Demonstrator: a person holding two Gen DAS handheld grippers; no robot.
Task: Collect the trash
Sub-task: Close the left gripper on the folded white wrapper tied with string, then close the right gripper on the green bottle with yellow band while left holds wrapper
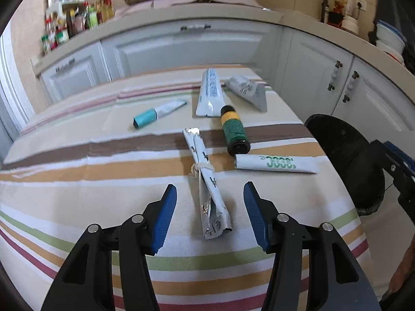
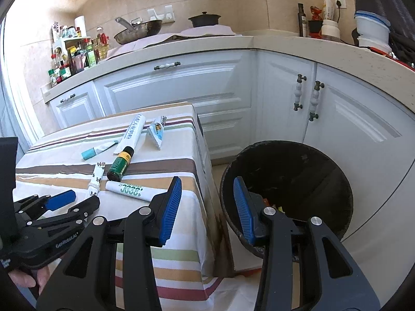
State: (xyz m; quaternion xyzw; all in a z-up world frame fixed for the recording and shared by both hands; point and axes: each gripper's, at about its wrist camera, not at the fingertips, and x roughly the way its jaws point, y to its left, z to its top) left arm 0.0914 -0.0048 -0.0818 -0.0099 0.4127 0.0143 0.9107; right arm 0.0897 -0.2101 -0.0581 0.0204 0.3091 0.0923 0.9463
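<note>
A crumpled white tube (image 1: 207,178) (image 2: 96,178) lies on the striped tablecloth (image 1: 77,181), its near end between the fingers of my left gripper (image 1: 210,185) (image 2: 83,198), which stands open with neither pad touching it. Behind it lie a green bottle (image 1: 233,132) (image 2: 120,164), a white tube with green print (image 1: 275,164) (image 2: 129,189), a teal-capped tube (image 1: 155,116), a long white tube (image 1: 210,93) and a folded packet (image 1: 246,88). My right gripper (image 2: 207,178) hangs open and empty over the gap between the table's corner and the black bin (image 2: 285,171) (image 1: 345,155).
White kitchen cabinets (image 2: 181,90) stand behind the table and bin. The counter above holds spice bottles (image 2: 70,59), a pan (image 2: 137,31) and a pot (image 2: 205,19). A hand (image 2: 26,277) grips the left tool at the lower left. The bin holds a few scraps.
</note>
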